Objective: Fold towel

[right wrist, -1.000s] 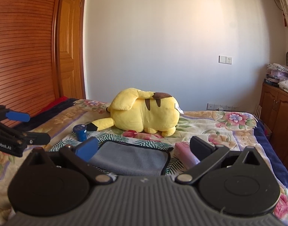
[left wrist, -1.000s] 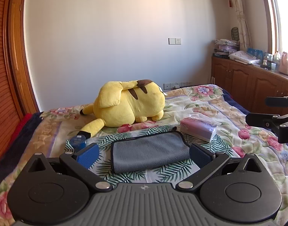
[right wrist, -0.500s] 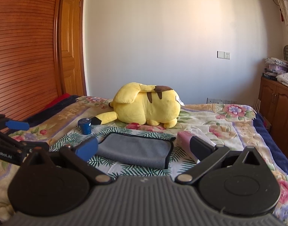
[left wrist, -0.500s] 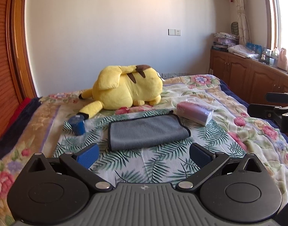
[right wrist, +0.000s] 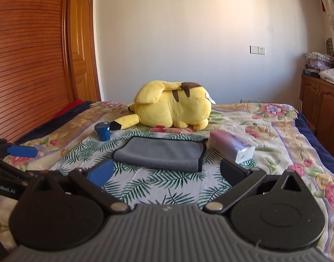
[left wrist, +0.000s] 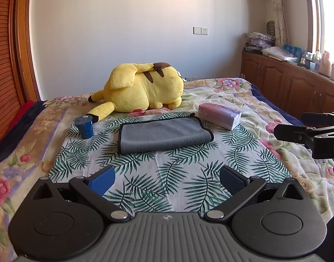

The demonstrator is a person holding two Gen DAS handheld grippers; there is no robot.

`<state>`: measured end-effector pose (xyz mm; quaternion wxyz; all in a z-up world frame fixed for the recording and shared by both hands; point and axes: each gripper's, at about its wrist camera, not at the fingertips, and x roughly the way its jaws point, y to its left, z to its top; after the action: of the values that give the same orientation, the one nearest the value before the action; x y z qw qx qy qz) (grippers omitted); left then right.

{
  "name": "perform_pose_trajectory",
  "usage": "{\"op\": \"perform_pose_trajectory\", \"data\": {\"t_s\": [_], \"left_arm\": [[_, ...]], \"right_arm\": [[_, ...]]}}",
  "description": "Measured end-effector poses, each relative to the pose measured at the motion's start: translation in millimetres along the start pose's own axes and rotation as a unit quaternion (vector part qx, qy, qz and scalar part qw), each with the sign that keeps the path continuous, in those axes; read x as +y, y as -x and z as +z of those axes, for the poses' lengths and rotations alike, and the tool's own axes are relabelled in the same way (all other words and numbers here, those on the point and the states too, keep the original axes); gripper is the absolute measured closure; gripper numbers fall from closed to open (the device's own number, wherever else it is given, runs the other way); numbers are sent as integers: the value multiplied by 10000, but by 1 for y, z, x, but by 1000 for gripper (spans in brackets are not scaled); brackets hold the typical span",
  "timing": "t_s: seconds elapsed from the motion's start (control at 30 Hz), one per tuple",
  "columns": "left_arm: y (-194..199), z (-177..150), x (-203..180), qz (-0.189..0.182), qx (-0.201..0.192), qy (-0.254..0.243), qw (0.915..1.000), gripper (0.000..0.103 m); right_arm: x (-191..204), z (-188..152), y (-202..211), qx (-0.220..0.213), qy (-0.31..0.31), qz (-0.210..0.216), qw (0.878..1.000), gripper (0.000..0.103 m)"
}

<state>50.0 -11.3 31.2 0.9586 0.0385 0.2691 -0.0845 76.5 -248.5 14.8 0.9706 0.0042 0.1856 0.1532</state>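
Note:
A grey towel with black edging lies folded flat on the palm-leaf sheet of the bed; it also shows in the right wrist view. My left gripper is open and empty, held back from the towel's near edge. My right gripper is open and empty, just short of the towel's near edge. Each gripper shows at the side of the other's view: the right one, the left one.
A yellow plush toy lies behind the towel. A blue cup stands to the towel's left, a pink tissue pack to its right. Wooden cabinets line the right wall, a wooden wardrobe the left.
Both grippers have pulled back from the towel, which now lies farther ahead. The towel, folded and flat, has not moved.

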Motion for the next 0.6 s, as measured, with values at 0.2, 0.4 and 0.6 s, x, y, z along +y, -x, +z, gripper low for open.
{"op": "perform_pose_trajectory", "data": {"t_s": [0.2,0.4,0.6], "left_arm": [[2,-15,-1,30,33,81,10000,16],[3,-31,-7,179,24,35,9998,16],[4,-45,-6,247,-21,135,9996,16]], "right_arm": [[2,-15,2,92,-16,-54,9999,0],[5,-28,4,184,-54,-53,9998,0],[11,-36,7,228,10,-24,9997,0]]}}
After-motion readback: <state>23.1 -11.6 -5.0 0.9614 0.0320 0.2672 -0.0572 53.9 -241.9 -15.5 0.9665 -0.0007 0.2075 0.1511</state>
